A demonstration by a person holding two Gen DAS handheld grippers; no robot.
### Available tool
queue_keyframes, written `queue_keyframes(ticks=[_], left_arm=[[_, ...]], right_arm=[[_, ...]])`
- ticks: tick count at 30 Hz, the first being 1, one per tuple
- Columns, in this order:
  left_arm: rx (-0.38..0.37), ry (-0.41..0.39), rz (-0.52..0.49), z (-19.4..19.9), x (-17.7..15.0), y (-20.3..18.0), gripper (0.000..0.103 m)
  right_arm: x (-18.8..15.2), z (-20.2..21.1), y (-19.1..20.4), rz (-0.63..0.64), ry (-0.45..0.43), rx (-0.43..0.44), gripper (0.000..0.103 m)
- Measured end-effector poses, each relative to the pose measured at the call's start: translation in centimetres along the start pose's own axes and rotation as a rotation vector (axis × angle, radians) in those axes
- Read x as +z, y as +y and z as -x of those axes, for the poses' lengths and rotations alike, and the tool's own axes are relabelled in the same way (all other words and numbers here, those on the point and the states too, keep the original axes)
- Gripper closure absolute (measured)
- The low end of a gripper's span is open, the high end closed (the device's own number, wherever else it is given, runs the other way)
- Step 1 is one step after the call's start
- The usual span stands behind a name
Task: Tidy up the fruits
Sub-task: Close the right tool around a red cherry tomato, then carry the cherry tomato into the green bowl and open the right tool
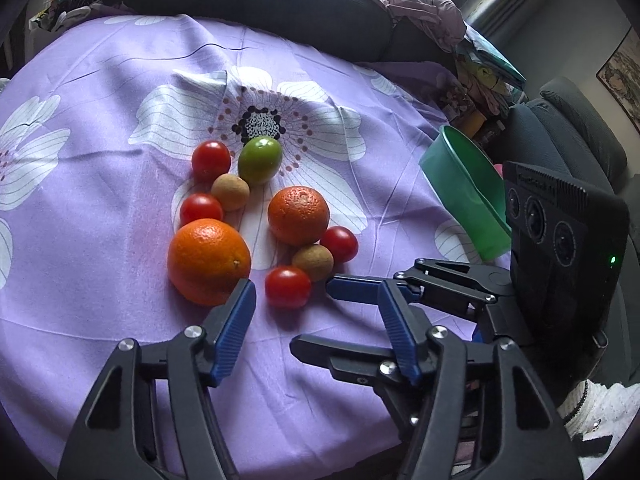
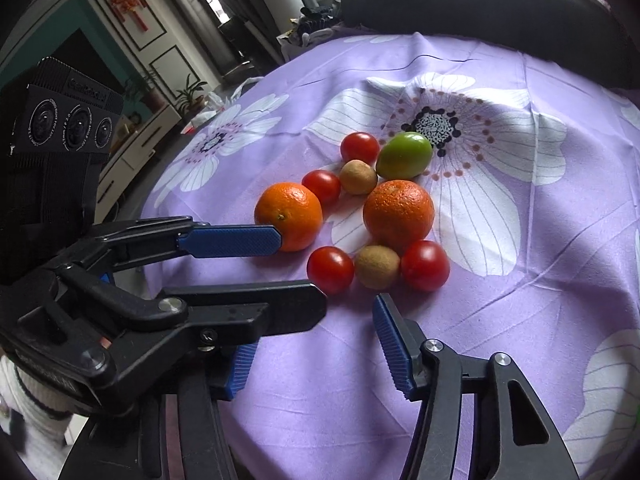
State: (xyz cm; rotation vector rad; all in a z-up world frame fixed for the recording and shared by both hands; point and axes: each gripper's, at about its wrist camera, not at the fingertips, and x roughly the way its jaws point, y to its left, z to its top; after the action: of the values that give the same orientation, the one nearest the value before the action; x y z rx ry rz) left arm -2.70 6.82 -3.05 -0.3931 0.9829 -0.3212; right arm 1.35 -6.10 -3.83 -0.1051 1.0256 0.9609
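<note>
**Two grippers poised at the near edge of a fruit cluster**

A table draped in a lilac cloth with large white flowers [image 1: 100, 92] carries a tight group of fruit. There are two round oranges: the nearer orange [image 1: 209, 261] and the farther orange [image 1: 298, 215]. Four small red cherry tomatoes [image 1: 287, 286] are spread among them, along with two tan, rough-skinned round fruits [image 1: 313, 262] and one smooth green oval fruit [image 1: 260, 160] at the far end, beside the flower's dark centre. A green plastic bowl [image 1: 464, 192], tipped on its side, lies at the cloth's right edge, well apart from the fruit.

The left gripper [image 1: 316, 300], black with blue ribbed pads, has its jaws partly open, holding nothing; one fingertip [image 1: 244, 292] sits just beside the nearer orange, and the nearest tomato lies just ahead of the gap. The right gripper [image 2: 316, 316] is likewise half open and empty, aimed at the nearest tomato and tan fruit. The two grippers cross close to one another.
</note>
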Motion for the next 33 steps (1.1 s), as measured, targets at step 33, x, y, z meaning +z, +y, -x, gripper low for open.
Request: queue_keyframes(ticks=[33], left_arm=[[-0.097, 0.016, 0.014, 0.8, 1.2, -1.9, 0.078]], right_arm=[[0.3, 1.8, 0.6, 0.048, -0.041, -0.069, 0.075]])
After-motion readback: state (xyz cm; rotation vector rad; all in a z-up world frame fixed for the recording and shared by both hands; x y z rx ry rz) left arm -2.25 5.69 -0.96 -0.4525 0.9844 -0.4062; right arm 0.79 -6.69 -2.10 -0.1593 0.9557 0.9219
